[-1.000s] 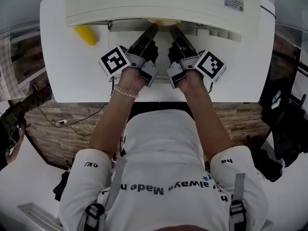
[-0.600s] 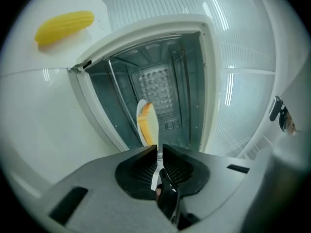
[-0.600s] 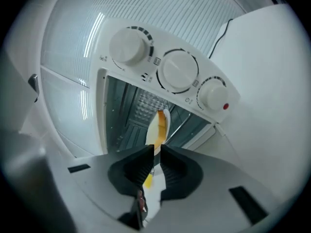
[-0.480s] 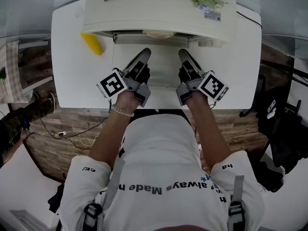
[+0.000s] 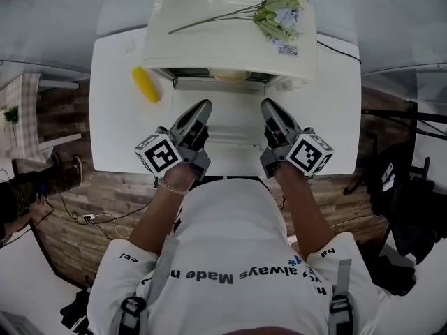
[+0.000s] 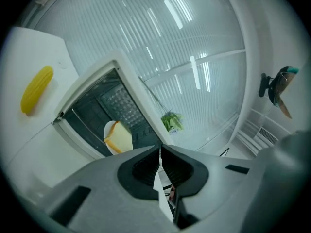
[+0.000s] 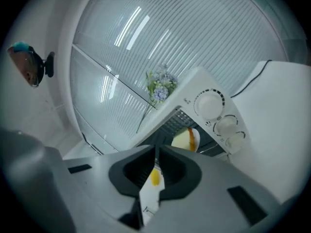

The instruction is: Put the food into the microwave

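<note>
Both grippers have drawn back towards the person and come up off the door since a second ago; then their tips were right at the mouth of the microwave (image 5: 230,33), now the left gripper (image 5: 201,107) and the right gripper (image 5: 269,106) hang above the dropped door (image 5: 234,121), side by side and apart. The left jaws have just been closing and now sit together with nothing between them; the right jaws are together as well, also empty. From above, more of the microwave's top shows than before.

The food (image 6: 119,138), a pale slice with a yellow-brown edge, sits on a white plate (image 6: 108,128) inside the dark cavity of the microwave, whose door lies folded down towards the near side. A bunch of flowers (image 5: 279,12) lies across the top of the microwave, stems pointing left. Three round knobs (image 7: 210,103) run down its right-hand panel.

A yellow corn cob (image 5: 146,84) lies on the white bench (image 5: 115,131), just left of the microwave. The floor (image 5: 91,208) below is wood planking, and a ribbed pale wall (image 7: 194,38) stands on the far side
</note>
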### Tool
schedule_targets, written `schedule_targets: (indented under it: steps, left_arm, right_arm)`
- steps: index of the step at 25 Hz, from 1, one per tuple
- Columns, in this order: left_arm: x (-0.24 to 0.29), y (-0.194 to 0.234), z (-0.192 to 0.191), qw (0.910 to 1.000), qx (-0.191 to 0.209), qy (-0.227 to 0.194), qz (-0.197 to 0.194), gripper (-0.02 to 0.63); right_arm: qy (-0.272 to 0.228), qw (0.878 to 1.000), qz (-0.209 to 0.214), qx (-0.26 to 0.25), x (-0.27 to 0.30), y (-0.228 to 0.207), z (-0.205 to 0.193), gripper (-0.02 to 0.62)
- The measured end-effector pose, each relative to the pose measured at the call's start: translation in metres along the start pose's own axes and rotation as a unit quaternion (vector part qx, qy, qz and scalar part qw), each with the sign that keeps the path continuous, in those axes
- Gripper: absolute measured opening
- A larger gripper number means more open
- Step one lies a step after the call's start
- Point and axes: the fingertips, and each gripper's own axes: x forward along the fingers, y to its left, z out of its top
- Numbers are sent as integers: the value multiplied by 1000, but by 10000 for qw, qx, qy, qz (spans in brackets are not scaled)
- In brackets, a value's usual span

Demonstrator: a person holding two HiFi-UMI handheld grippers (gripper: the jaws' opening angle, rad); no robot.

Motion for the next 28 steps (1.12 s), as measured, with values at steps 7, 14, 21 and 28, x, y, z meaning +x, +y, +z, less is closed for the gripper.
schedule_targets:
  steps: [7,14,21,28]
  left_arm:
    - [-22,-62,23,9948,994,-122,-190,20]
    - [-40,-115,39,9881,1439,-305,-439,18]
    - [-53,-152,49,9754,2102,-457,-490,18]
    - [-67,-185,57,9568,2819,-509,-500,18]
  right_arm:
    - [-53,9931,270,-1137,-17,68,23,29]
    - [-113,9767,472,-2088,-37,128,38,29]
    - [-248,9549,595,-2899,-55,170,54,29]
    - [-322,9335,568,-3526,-69,202,62,29]
